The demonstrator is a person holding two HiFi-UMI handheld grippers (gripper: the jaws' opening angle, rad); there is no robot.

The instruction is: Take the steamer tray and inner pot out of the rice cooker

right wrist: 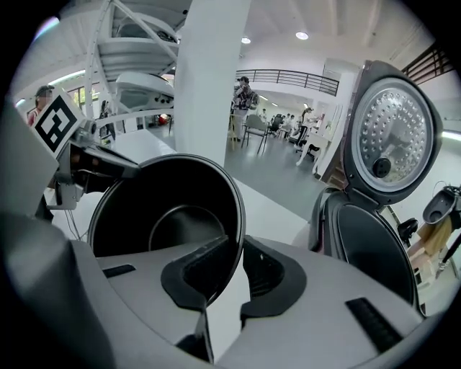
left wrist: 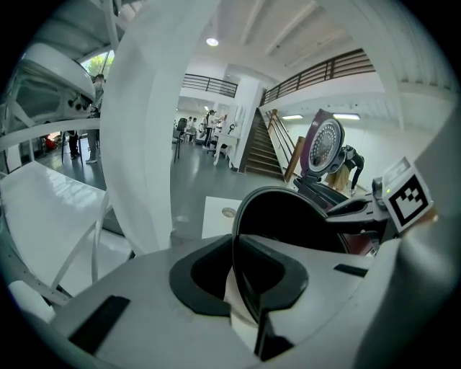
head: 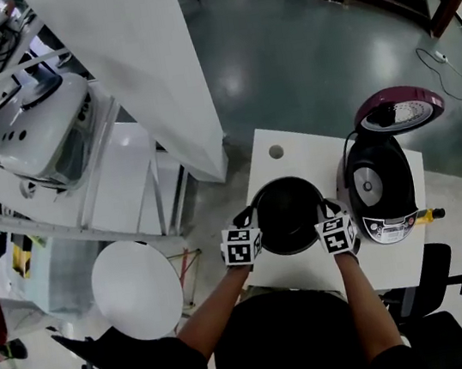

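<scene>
Pot (head: 288, 214) opens upward, its axis near vertical.

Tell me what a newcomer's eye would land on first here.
First comes the black pot, empty and gripped at its rim by the left claw on one side and the right claw on the other, over the white table. Just right of it in the head view stands the rice cooker, its round lid swung up and open.
</scene>
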